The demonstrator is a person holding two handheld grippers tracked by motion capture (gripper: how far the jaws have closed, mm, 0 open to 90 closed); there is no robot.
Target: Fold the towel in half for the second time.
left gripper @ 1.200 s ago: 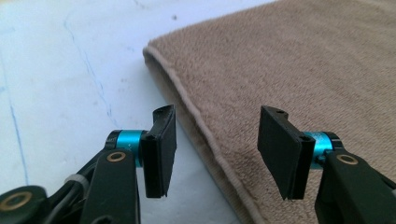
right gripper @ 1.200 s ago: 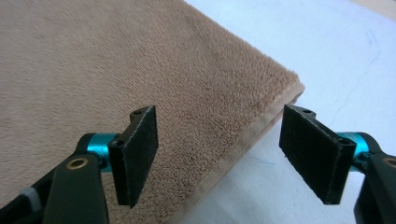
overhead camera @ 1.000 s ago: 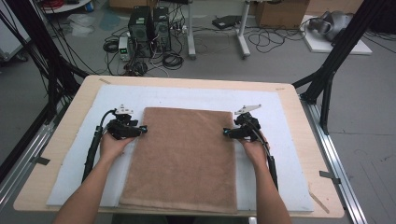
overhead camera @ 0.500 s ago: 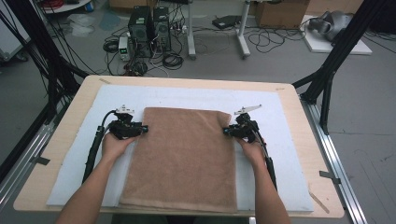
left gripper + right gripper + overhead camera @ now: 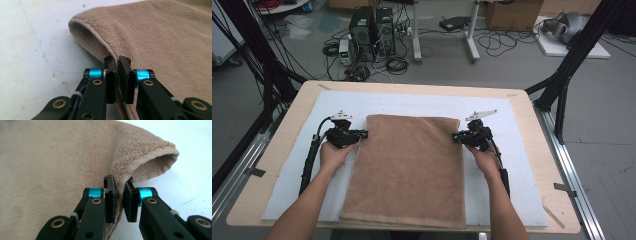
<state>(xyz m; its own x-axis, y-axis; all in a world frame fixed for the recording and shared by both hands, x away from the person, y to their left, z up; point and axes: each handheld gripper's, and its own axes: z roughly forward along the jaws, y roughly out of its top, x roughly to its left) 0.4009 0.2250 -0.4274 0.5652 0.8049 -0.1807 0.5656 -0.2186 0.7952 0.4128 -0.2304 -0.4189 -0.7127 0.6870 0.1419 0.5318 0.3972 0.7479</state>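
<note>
1. Brown towel [image 5: 409, 170] lying flat in the middle of the high view, on a white pad [image 5: 517, 165] covering the wooden worktop [image 5: 287, 125]. Reaches from mid-frame down to the bottom edge.
2. Left tongs [image 5: 362, 134] at the towel's left edge, near its upper left corner. Just been closing, now clamped on the towel's hem.
3. In the left gripper view, tongs [image 5: 117, 62] pinching the edge at centre frame, cloth lifted into a small curled fold toward the upper left.
4. Right tongs [image 5: 455, 136] at the towel's right edge, near the upper right corner. Also just been closing, now clamped on the towel.
5. In the right gripper view, tongs [image 5: 119, 183] gripping the hem at centre, edge bulging open toward the upper right.
6. Up top in the high view: floor with cables and computer towers [image 5: 372, 25].
</note>
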